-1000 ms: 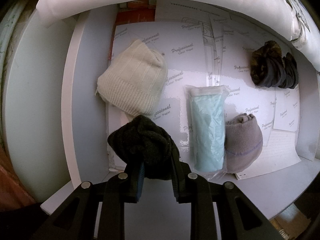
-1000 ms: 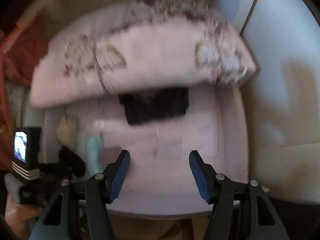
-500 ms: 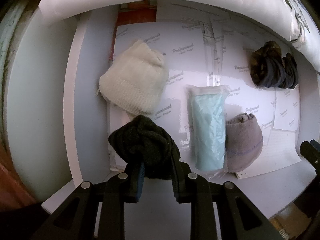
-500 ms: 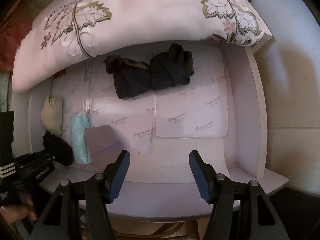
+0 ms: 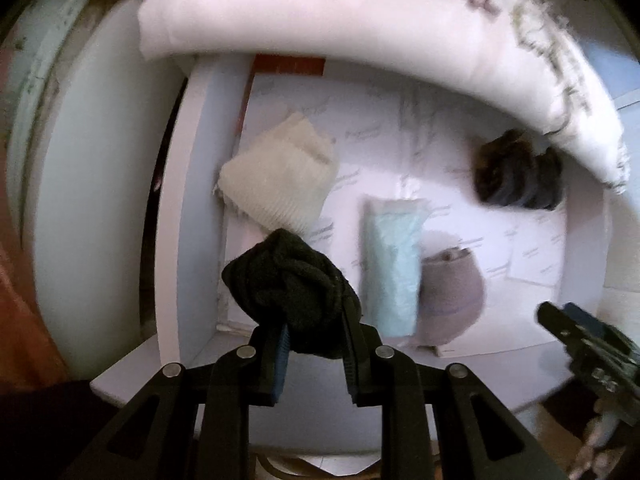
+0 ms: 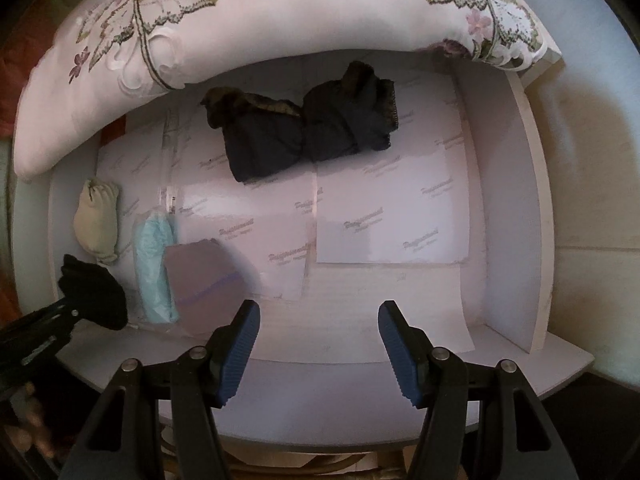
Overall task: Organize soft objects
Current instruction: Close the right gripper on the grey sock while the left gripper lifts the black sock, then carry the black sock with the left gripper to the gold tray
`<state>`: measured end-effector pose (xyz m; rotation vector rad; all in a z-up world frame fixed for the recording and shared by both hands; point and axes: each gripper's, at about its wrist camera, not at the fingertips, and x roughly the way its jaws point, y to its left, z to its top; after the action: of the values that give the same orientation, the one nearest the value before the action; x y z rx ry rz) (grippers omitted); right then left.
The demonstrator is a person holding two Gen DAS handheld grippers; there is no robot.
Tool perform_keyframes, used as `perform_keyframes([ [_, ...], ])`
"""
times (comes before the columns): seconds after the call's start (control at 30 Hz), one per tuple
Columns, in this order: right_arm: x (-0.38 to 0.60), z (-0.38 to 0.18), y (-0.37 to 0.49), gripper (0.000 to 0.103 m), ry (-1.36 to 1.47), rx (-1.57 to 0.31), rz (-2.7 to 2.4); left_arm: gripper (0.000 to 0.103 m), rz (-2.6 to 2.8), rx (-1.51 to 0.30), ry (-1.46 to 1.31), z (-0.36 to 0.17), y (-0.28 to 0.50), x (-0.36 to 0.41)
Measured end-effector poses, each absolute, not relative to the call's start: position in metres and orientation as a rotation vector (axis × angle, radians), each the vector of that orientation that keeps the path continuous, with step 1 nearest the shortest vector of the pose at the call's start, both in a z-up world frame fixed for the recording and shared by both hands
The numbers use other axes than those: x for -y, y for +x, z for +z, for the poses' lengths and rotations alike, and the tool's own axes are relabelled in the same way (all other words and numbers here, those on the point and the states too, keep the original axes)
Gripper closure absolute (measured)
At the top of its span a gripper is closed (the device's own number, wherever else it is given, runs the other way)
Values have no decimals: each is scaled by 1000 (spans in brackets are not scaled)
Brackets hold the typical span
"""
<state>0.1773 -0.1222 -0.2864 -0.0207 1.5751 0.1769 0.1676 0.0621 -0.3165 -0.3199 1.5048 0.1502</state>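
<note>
Pointing down, left gripper (image 5: 316, 344) clamps black sock (image 5: 292, 288); right gripper (image 6: 318, 344) gapes empty.

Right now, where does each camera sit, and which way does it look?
Left wrist: on the left gripper, looking down into the drawer; its jaws clamp a black sock; right gripper at the edge.
Right wrist: on the right gripper, looking down; jaws open, empty.
Both show: pillow, blue packet, cream sock.
</note>
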Motion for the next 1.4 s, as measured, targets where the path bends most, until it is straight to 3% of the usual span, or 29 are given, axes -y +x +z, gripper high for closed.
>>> perform_keyframes([
  [0.37, 108, -295, 180, 40, 92, -1563, 272, 81, 146, -1407, -316, -287, 159, -61],
  [0.77, 56, -331, 168, 41, -18, -1577, 414, 81, 95, -1251, -327, -248, 156, -60],
  [1.03, 28, -333, 158, 56, -114, -1553, 462, 81, 69, -1135, -315, -214, 150, -61],
  [1.4, 37, -338, 158, 60, -110, -1543, 439, 81, 78, -1027, -277, -179, 143, -59],
])
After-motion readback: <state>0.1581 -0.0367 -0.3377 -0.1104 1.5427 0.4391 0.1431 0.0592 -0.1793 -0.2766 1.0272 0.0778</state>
